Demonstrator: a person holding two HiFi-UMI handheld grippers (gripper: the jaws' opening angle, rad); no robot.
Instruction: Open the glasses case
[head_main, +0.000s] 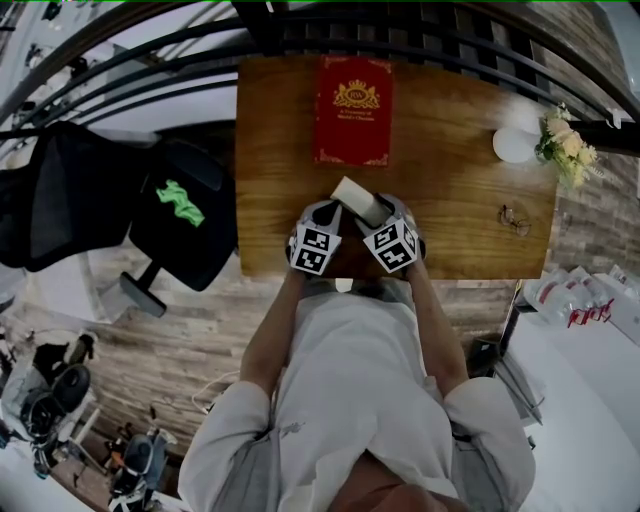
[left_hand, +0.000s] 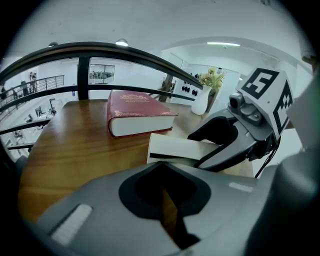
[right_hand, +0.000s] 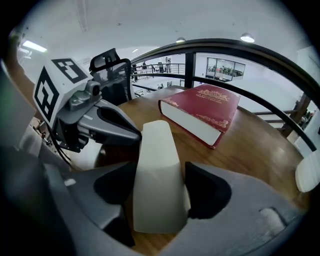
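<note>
A white glasses case (head_main: 358, 200) lies near the front edge of the wooden table (head_main: 270, 150), its lid down; a dark seam runs along its side (left_hand: 175, 148). My right gripper (head_main: 385, 212) reaches over it from the right. In the right gripper view the case (right_hand: 157, 175) fills the gap between the jaws, and both pads press on its sides. My left gripper (head_main: 328, 210) is just left of the case, its jaws drawn together to a thin slit with nothing in them. Its tip (right_hand: 132, 135) sits against the case's far side.
A thick red book (head_main: 353, 110) lies behind the case at the table's far edge. At the right end are a white vase with flowers (head_main: 515, 145) and a pair of glasses (head_main: 515, 220). A black office chair (head_main: 180, 220) stands left of the table, a dark railing behind.
</note>
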